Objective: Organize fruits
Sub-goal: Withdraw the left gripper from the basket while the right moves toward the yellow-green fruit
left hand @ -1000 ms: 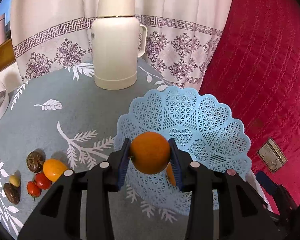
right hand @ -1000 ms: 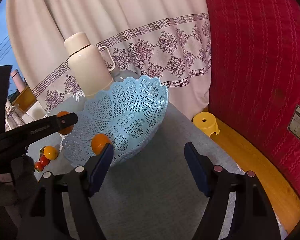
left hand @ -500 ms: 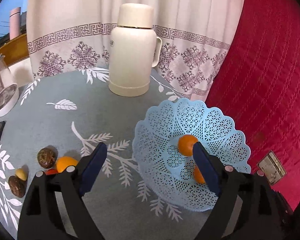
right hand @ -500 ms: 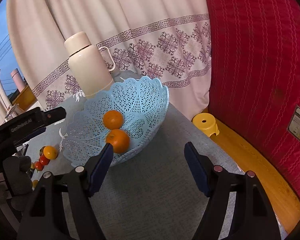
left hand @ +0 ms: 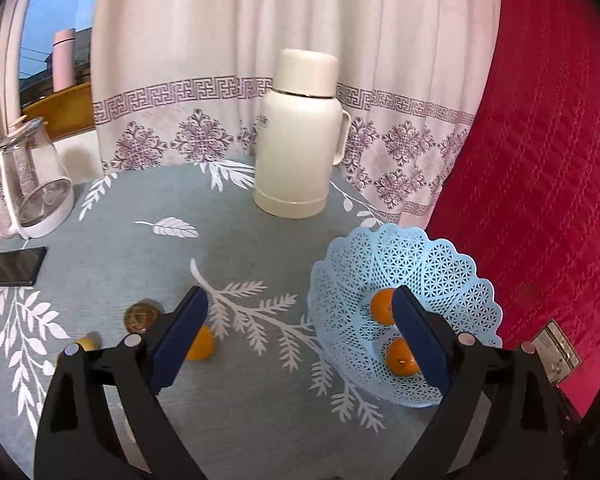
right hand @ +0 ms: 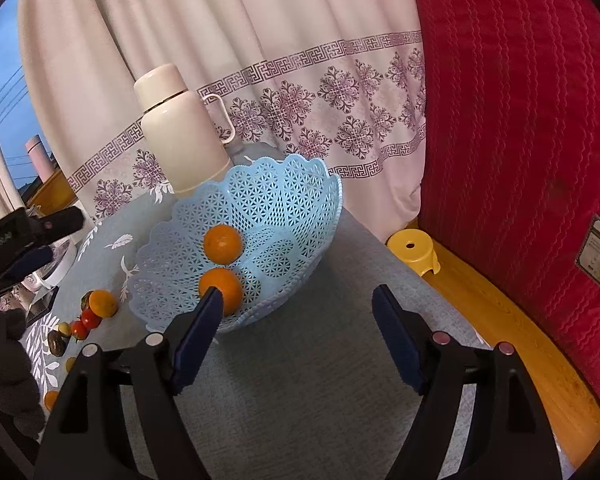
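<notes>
A light-blue lattice basket (left hand: 440, 248) (right hand: 284, 184) stands at the table's right side with two oranges (left hand: 382, 306) (right hand: 222, 244) in it. A third orange (left hand: 200, 344) (right hand: 103, 303) lies on the grey cloth to its left, beside a brown fruit (left hand: 140, 316), red tomatoes (right hand: 90, 319) and small dark fruits (right hand: 57, 343). My left gripper (left hand: 298, 300) hovers above the cloth between basket and loose fruit; its jaws are opening, with nothing between them. My right gripper (right hand: 298, 296) sits near the basket's front; its jaws are also opening and hold nothing.
A cream thermos (left hand: 300, 148) stands at the back by the curtain. A glass kettle (left hand: 28, 184) and a black phone (left hand: 16, 266) are at the left. A red quilted surface (left hand: 540, 200) rises on the right, with a yellow stool (right hand: 412, 250) below the table edge.
The left gripper opened and let its orange go into the basket, then drew back, up and to the left. The right gripper stayed in place.
</notes>
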Motion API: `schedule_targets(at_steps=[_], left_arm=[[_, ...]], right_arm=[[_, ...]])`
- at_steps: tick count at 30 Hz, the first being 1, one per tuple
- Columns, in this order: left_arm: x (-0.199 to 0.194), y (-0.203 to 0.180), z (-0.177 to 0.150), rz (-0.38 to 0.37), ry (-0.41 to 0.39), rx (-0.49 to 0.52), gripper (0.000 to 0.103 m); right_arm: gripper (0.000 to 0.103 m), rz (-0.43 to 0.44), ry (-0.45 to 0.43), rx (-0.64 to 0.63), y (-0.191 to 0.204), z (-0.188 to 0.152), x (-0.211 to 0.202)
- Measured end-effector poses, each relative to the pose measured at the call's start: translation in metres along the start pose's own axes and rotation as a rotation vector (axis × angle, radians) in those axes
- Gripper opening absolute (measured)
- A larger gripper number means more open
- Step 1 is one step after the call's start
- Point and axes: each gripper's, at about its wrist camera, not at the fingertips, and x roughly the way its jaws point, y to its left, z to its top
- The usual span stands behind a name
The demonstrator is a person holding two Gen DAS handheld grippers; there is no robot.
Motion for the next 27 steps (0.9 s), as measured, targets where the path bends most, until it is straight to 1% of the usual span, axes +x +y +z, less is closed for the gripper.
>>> schedule_targets(at_steps=[11, 18, 22, 27], left_arm=[[-0.037, 0.043, -0.001, 0.082, -0.030, -0.057, 0.095], [-0.069, 0.103, -0.008, 0.158, -0.060, -0.160, 0.095], [-0.083, 0.135, -0.014, 0.205, -0.064, -0.208, 0.096], [-0.094, 0.165, -0.025, 0.247, -0.058, -0.252, 0.096]], right_arm=[[0.077, -0.011, 0.005, -0.027, 0.005, 0.001, -0.002], [0.077, -0.009, 0.021, -0.014, 0.008, 0.002, -0.009], [0.077, 0.015, 0.021, -0.015, 0.016, 0.000, -0.018], [0.077, 0.071, 0.015, -0.061, 0.040, -0.002, -0.029]])
